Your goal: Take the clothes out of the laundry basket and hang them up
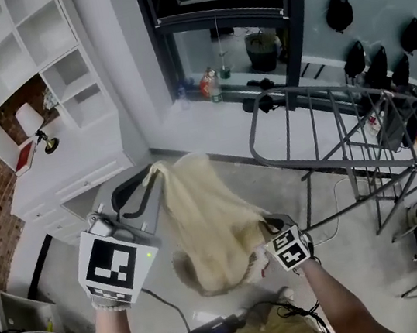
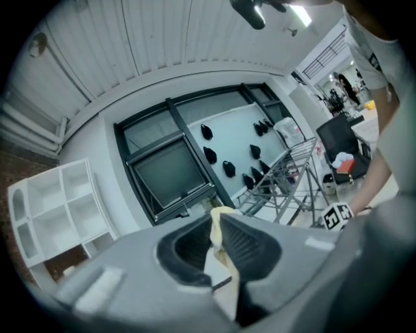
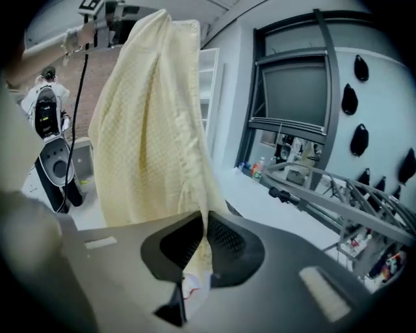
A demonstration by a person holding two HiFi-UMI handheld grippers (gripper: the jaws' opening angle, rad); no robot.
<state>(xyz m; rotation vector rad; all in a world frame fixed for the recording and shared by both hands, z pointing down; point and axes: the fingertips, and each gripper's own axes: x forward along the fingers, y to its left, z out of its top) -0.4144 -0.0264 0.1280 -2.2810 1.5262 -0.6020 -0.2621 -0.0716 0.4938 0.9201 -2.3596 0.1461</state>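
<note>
**Both claws clenched on one pale yellow waffle-weave cloth, held up at the centre of the frame.**

Left claw, centre-left of the head view: jaws pinched on the cloth's top corner. In the left gripper view, a yellow fold pokes up between the pressed pads of that claw. Right claw, lower centre: clamped on a lower edge of the same cloth. In the right gripper view, the hem and a small white label run down between its pads, and the rest of the cloth rises to the upper left. The cloth drapes from the left claw down to the right one. A grey metal drying rack stands at the right of the frame, apart from the cloth. White shelving unit at upper left, dark-framed window at top centre.
</note>
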